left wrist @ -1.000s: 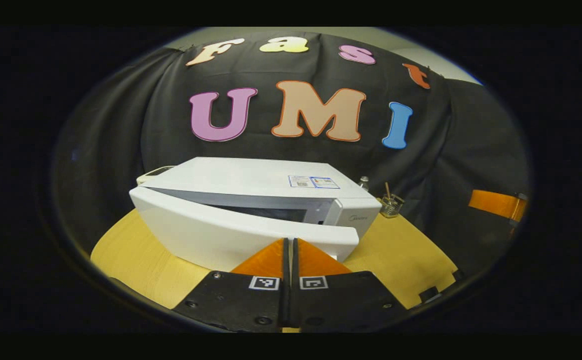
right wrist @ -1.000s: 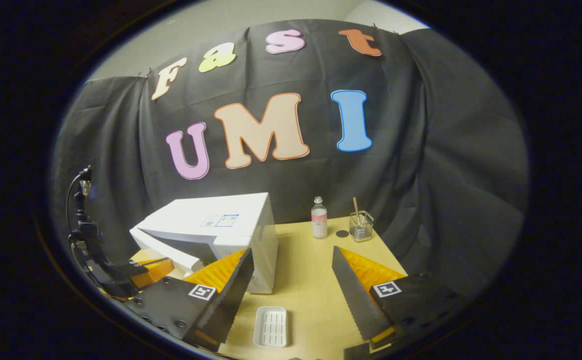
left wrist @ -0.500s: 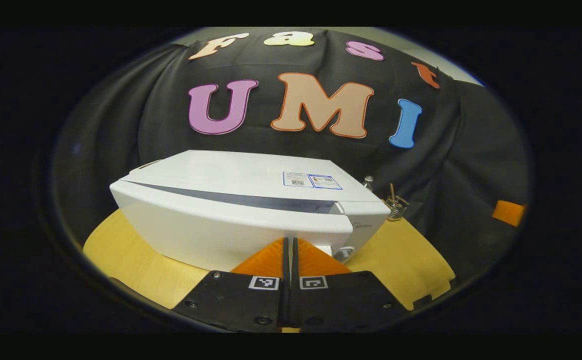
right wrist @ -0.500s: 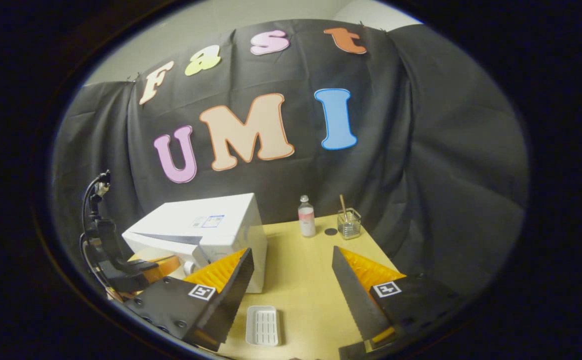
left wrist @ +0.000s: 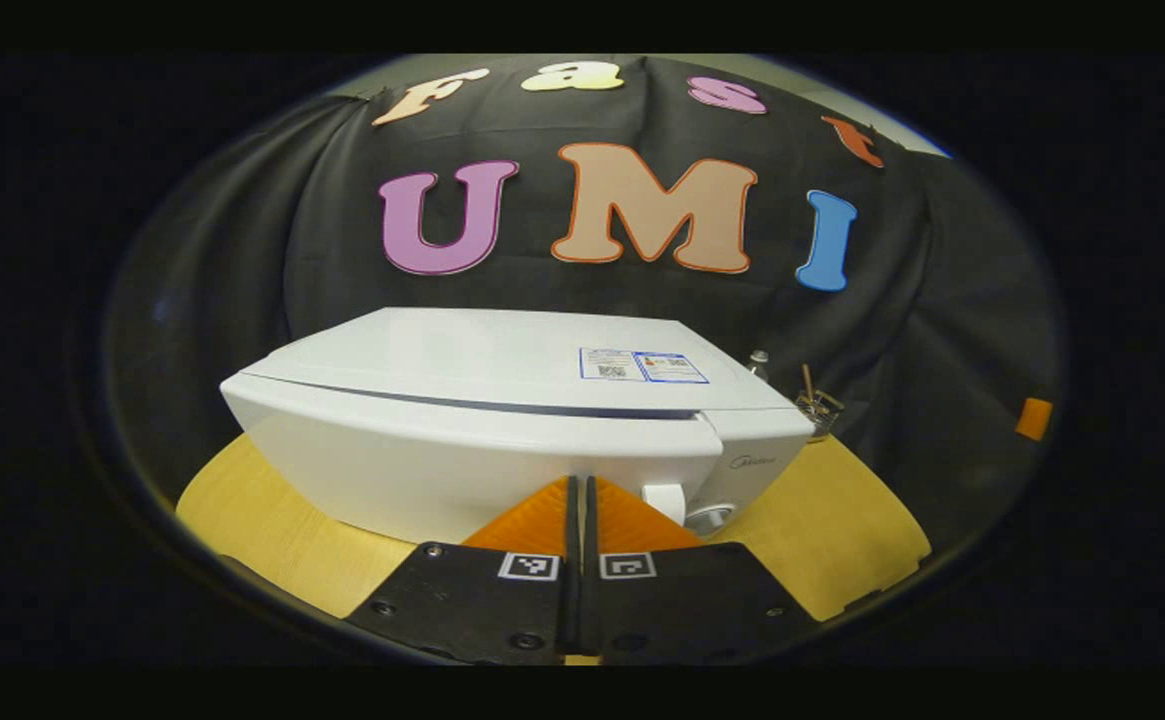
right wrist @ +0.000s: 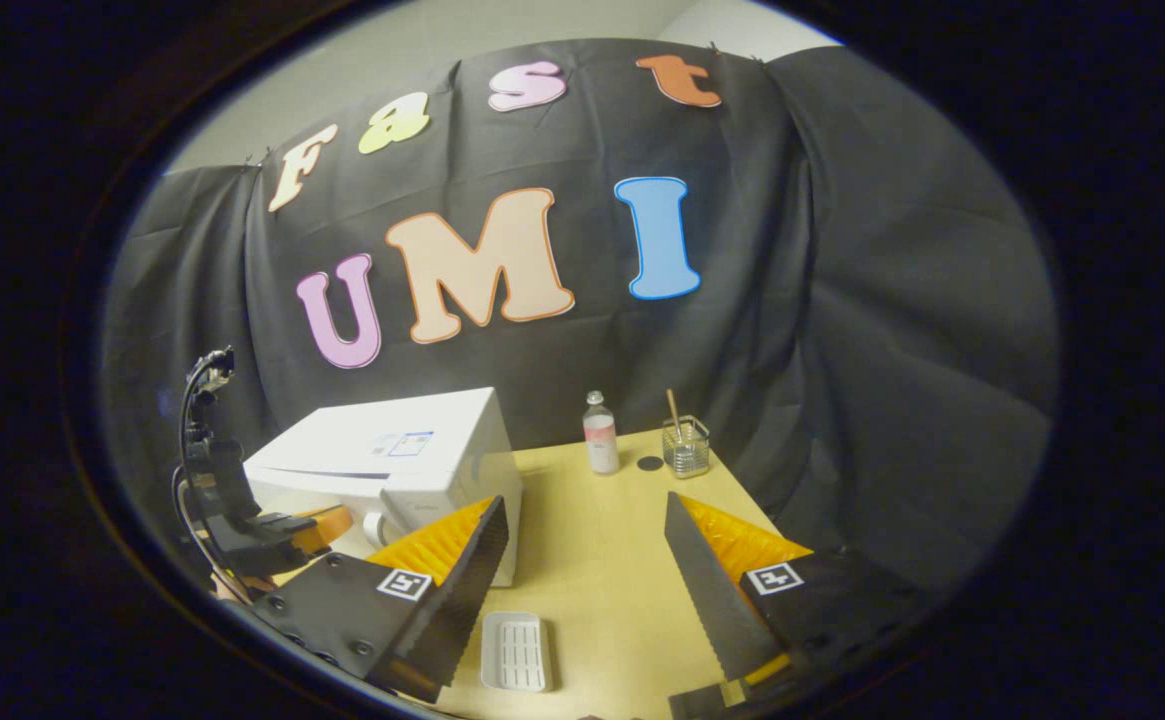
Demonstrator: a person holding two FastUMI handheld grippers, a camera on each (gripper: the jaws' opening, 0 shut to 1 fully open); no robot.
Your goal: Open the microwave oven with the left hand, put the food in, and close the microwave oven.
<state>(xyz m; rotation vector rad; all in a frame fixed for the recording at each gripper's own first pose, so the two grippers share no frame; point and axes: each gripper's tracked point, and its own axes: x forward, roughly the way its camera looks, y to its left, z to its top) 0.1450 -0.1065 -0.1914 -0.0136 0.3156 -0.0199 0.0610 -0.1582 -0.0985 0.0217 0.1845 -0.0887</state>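
Microwave oven (left wrist: 502,420) stands on the table (left wrist: 272,520), its door nearly shut, directly ahead of the left gripper (left wrist: 579,500), whose fingers are pressed together against the door. The right gripper (right wrist: 582,560) hangs spread and empty above bare tabletop, near a white tray (right wrist: 514,652).

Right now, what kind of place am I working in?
Likely a staged demo booth, not a real kitchen: a black cloth wall behind a small wooden table holding a microwave, a bottle and a white tray.
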